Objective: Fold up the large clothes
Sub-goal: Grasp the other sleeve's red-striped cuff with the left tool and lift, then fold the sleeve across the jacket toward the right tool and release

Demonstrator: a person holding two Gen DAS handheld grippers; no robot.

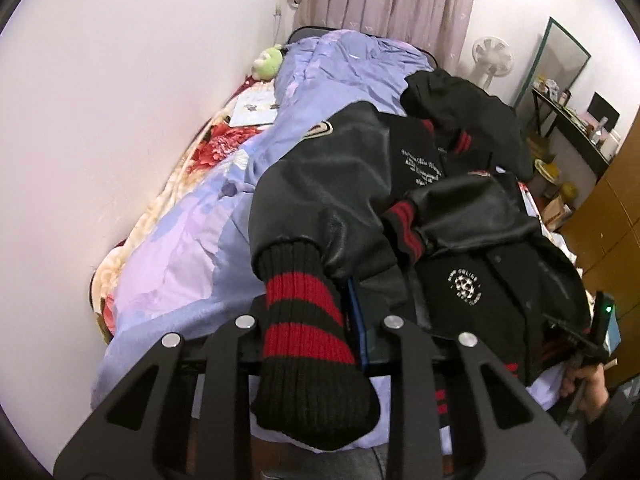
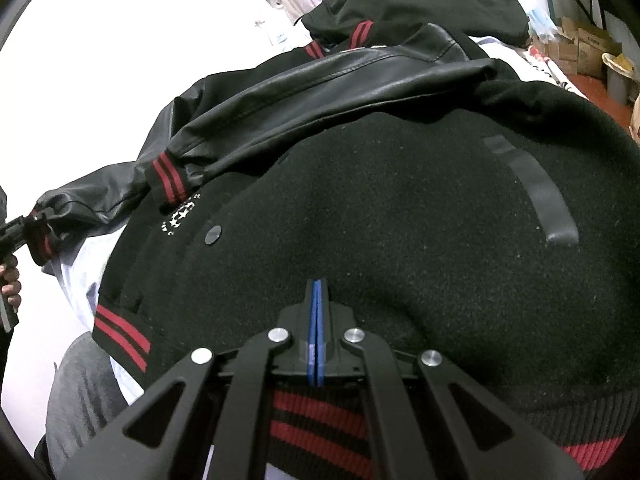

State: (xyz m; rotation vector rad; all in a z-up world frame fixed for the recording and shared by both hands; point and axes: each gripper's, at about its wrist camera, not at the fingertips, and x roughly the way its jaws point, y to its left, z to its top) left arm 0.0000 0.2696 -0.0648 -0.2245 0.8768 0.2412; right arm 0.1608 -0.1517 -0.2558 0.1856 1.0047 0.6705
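A black varsity jacket (image 1: 460,240) with leather sleeves and red-striped knit cuffs lies on the bed; it fills the right wrist view (image 2: 400,200). My left gripper (image 1: 316,320) is shut on the knit cuff (image 1: 312,336) of one leather sleeve (image 1: 320,192), which hangs through the jaws. My right gripper (image 2: 318,312) is shut on the jacket's striped hem (image 2: 316,420), blue pads pressed together over the wool body. The other sleeve (image 2: 320,88) lies folded across the chest. The left gripper shows at the left edge of the right wrist view (image 2: 24,232).
The bed has a lilac quilt (image 1: 192,248) and a floral blanket (image 1: 224,144) along the white wall. A green plush toy (image 1: 266,62) sits at the head. A fan (image 1: 492,58), a cluttered desk (image 1: 572,120) and a wooden cabinet (image 1: 612,208) stand to the right.
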